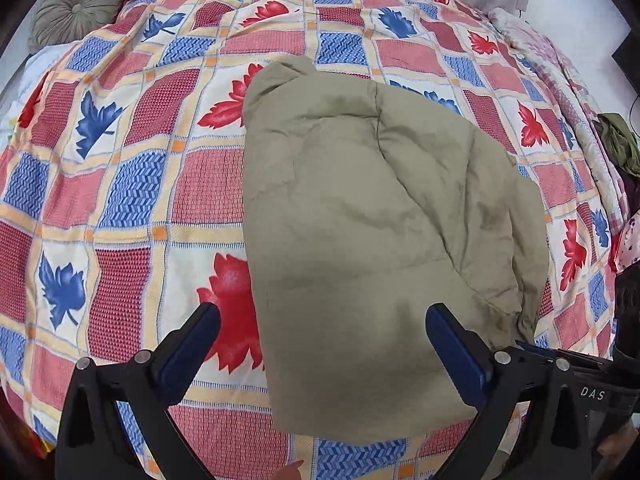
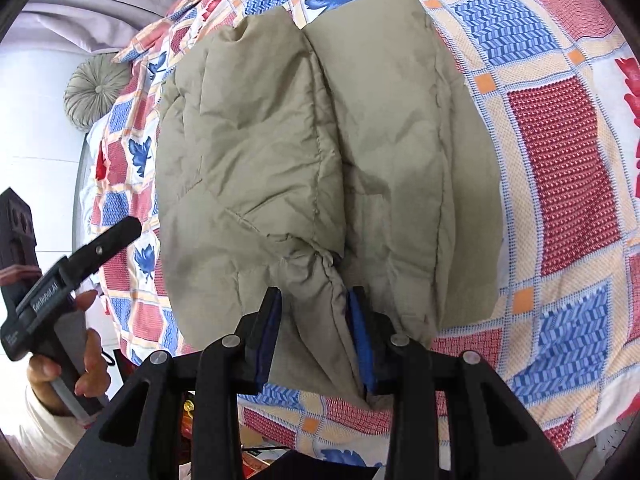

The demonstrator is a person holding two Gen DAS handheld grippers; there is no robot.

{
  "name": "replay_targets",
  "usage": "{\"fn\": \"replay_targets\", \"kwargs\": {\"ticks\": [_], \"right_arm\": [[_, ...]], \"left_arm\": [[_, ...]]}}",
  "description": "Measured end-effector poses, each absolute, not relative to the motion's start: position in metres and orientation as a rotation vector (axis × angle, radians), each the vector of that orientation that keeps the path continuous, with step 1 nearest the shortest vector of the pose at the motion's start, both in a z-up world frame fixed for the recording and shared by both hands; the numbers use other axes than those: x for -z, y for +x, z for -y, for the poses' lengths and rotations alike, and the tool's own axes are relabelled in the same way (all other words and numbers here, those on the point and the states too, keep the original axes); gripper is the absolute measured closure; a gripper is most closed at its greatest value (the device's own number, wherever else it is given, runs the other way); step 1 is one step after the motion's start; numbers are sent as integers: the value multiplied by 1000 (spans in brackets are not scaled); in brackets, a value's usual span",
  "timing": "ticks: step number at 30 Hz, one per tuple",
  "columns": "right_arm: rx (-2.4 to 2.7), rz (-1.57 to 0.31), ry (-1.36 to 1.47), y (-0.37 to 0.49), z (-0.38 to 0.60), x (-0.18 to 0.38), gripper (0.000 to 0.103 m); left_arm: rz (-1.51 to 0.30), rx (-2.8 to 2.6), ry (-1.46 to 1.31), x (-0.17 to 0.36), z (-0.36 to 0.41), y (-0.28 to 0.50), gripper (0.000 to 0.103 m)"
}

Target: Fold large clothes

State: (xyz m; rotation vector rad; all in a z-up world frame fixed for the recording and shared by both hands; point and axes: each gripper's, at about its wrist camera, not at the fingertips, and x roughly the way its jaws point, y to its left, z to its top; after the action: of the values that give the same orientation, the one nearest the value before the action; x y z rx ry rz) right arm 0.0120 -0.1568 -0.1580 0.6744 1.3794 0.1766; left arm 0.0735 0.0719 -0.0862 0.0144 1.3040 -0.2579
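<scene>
A khaki padded jacket [image 1: 380, 208] lies partly folded on a bed with a red, blue and cream leaf-patterned cover [image 1: 132, 184]. My left gripper [image 1: 322, 314] hangs over the jacket's near edge, open wide, with nothing between its blue pads. In the right wrist view the jacket [image 2: 280, 140] shows two padded halves side by side. My right gripper [image 2: 315, 296] is shut on a gathered fold of the jacket at its near end. At the left of that view, a hand [image 2: 90, 364] holds the left gripper off the bed's side, one black finger [image 2: 116, 236] showing.
A round green pleated cushion [image 1: 76, 8] lies at the bed's far left corner. More clothes [image 1: 620, 148] are heaped at the right edge of the bed. The bed's near edge [image 2: 320, 440] drops away just below my right gripper.
</scene>
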Motion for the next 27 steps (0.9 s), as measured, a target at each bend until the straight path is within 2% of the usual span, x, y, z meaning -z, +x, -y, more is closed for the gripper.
{"fn": "replay_targets", "kwargs": {"ticks": [4,8,10,12,14,27], "right_arm": [[-159,-1415,632,10,155,145,62],[-141,-1414,553,8,152,121,45],[-132,-1411,527,7,150,110,44],[-114,-1416,504,6,149,101,38],[-82,-1424,470,5,146,95,20],[48,-1377,408,0,146,56,16]], "left_arm": [[-1293,224,42,77,-71,56,0],[-1244,189,70,55,-72,46,0],[-1241,183,66,47,-74,44,0],[-1245,179,48,40,-78,42,0],[-1248,171,29,34,-82,40,0],[-1281,166,28,11,-93,25,0]]}}
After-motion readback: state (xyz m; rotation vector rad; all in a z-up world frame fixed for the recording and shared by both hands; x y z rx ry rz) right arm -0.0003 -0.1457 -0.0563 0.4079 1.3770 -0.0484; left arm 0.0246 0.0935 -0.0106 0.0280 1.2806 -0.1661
